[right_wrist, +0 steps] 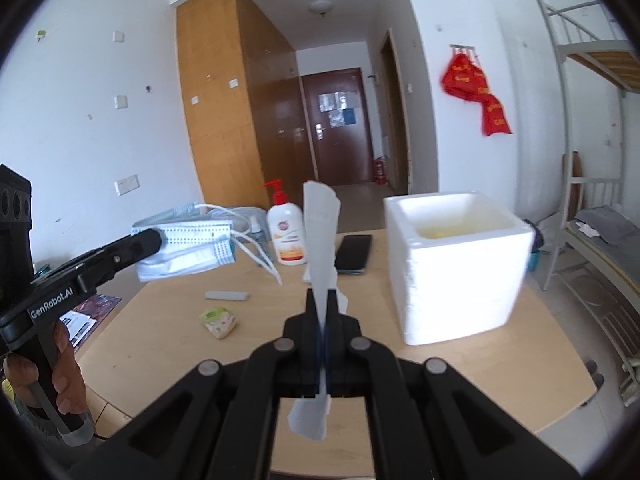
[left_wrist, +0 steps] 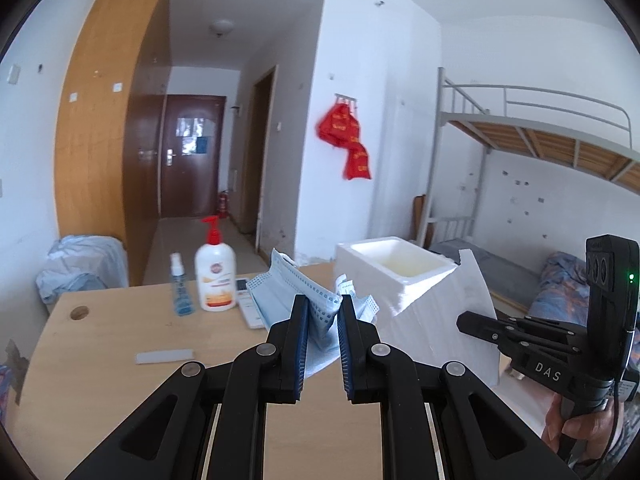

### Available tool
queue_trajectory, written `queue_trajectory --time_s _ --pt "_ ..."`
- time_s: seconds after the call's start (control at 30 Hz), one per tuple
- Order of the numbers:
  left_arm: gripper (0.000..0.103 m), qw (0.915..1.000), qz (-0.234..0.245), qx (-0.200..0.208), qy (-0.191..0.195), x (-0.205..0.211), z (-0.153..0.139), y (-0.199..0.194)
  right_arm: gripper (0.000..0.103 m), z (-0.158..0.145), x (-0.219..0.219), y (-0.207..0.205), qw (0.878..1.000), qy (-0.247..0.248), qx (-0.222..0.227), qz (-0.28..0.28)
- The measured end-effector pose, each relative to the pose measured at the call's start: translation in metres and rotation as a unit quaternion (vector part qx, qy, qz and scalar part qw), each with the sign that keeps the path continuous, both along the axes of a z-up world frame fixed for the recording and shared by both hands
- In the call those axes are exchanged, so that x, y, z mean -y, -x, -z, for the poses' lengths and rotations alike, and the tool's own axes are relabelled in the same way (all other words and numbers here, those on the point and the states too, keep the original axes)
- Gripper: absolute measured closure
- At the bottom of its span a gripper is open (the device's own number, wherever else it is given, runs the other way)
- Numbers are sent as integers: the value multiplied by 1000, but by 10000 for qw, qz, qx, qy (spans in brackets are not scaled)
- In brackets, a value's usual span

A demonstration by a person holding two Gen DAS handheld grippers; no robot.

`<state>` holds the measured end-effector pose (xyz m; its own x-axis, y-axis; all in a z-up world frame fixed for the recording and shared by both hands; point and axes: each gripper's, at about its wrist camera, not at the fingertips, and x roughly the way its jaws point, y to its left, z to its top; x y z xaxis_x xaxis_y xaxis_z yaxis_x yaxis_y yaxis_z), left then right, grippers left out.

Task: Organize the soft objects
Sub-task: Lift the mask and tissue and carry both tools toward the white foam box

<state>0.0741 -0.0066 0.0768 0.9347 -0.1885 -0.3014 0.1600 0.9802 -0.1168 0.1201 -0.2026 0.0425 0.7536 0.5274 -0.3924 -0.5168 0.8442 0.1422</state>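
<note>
Dorm room, wood desk. Left gripper pinches a stack of face masks; right gripper is pressed together on a white tissue, upright. Both held above desk, prob. bound for the foam box at 2 o'clock. Lotion bottle, phone at 12.

- Soft daylight is filling both views, keeping the white walls bright.
- The foam box is glaring, its sides nearly washing out.
- The hallway door is sitting dimmer.
- Fisheye bending is curving the wardrobe, and dark corners are closing in.
- Slight blur is softening the red bags.
</note>
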Motion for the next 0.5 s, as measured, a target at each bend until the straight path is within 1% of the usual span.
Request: queue_trajectory --time_s 0.27,0.5 --pt "88 9991 415 8 11 30 -2 -8 100 -3 37 9 9987 -41 80 498" --pt "88 9973 733 -32 3 53 -1 -13 100 -9 58 16 9961 -54 156 870"
